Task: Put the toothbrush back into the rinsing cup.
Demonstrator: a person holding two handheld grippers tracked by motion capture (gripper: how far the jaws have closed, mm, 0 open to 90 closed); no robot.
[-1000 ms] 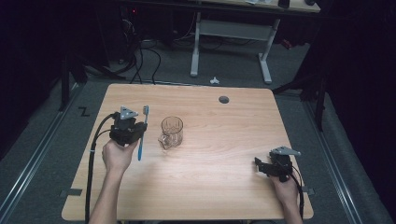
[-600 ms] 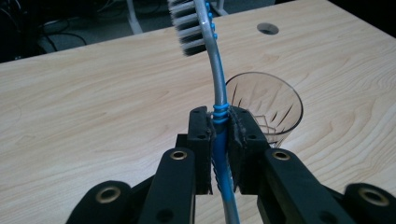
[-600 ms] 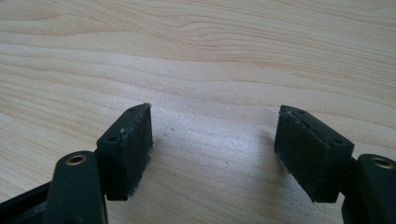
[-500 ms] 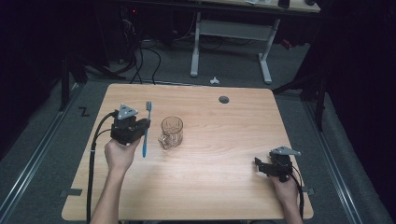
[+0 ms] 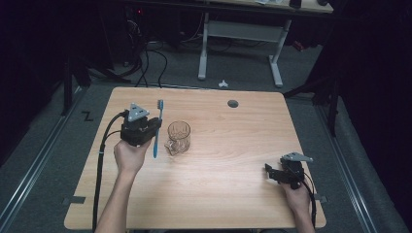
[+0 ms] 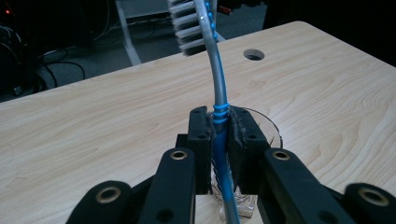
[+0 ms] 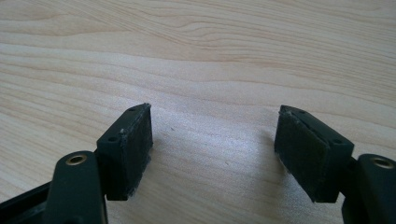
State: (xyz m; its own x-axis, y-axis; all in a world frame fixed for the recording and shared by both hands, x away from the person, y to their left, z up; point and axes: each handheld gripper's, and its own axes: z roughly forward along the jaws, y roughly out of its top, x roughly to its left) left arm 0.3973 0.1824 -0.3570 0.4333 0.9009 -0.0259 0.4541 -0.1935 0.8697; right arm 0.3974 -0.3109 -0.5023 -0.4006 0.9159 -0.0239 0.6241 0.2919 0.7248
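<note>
Here, in the high view, the left gripper (image 5: 154, 127) is held above the left part of the tabletop (image 5: 218, 194), its jaws clamped on a blue toothbrush (image 5: 157, 128). The toothbrush runs lengthwise through the jaws, bristle end beyond them on the far side, handle end on the near side towards the person. A clear glass mug (image 5: 178, 137) stands just beside the jaws, on their right, apart from the toothbrush as far as can be told. The right gripper (image 5: 270, 172) rests low at the near right part of the tabletop, well apart from the mug.

In the left gripper view, the jaws of the left gripper (image 6: 220, 135) press on the blue grip section of the toothbrush (image 6: 217, 88) from both sides. The silver neck rises above the jaws and ends in the bristle head at the top edge. The rim of the mug (image 6: 273, 128) shows directly behind and below the jaws.

In the right gripper view, the jaws of the right gripper (image 7: 212, 151) stand wide apart, with nothing but bare tabletop (image 7: 210, 56) between them.
</note>
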